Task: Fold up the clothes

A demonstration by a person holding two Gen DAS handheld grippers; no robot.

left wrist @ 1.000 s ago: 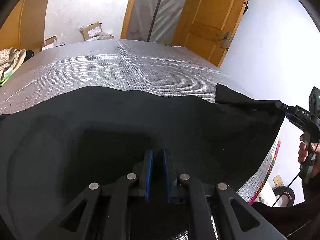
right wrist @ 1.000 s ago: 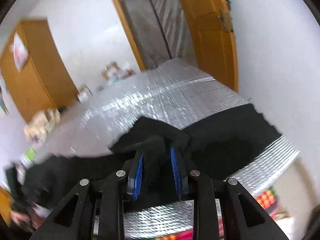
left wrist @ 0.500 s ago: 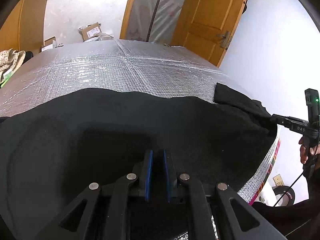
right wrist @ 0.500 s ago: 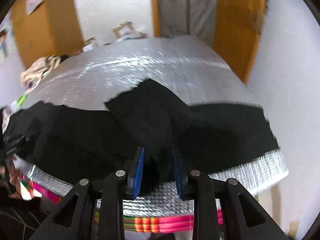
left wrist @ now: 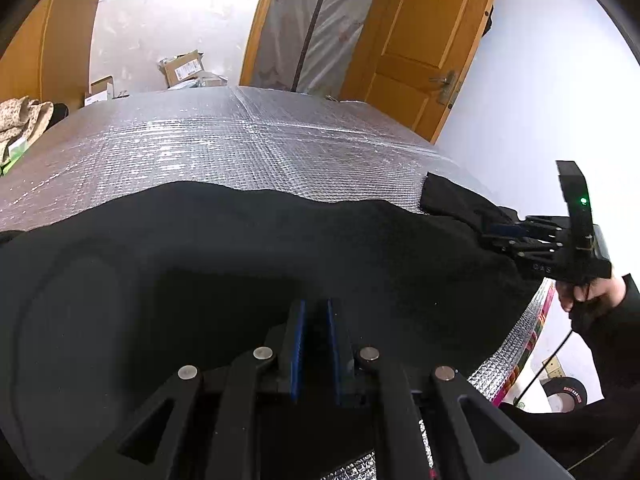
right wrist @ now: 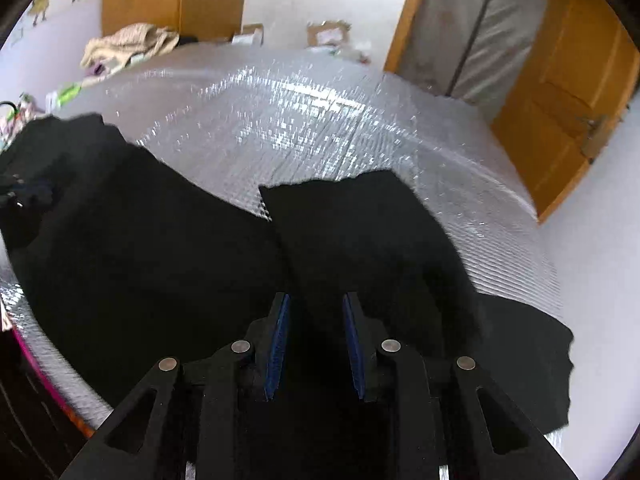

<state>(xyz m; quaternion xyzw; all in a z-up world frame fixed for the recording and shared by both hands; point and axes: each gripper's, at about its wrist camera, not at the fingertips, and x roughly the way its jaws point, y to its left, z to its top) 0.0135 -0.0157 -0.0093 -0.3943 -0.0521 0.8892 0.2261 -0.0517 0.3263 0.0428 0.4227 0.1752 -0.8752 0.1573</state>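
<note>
Black garment (left wrist: 248, 264) spread across the near part of a table covered in silver quilted foil (left wrist: 224, 144), reaching to the near edge. In the left wrist view, left gripper (left wrist: 316, 312) low over the dark cloth, blue pads (left wrist: 298, 344) standing close together with a fold of black fabric pinched between them. At the right edge of that view, right gripper (left wrist: 504, 236) seen from the side, gripped by a person's hand (left wrist: 588, 292) in a dark sleeve, its tips buried in a bunched corner of the garment lifted off the foil. In the right wrist view, right gripper (right wrist: 314, 308) with blue pads (right wrist: 278, 344) set moderately apart and black cloth filling the space between them, a flap of the garment (right wrist: 360, 232) rising from the fingers and lying over the foil (right wrist: 304, 120). Some motion blur in this view. Beyond the table: an orange wooden door (left wrist: 424, 40), a plastic-wrapped panel in the doorway (left wrist: 316, 20), cardboard boxes (left wrist: 182, 66), and a beige cloth heap (right wrist: 128, 44) by the far left corner.
</note>
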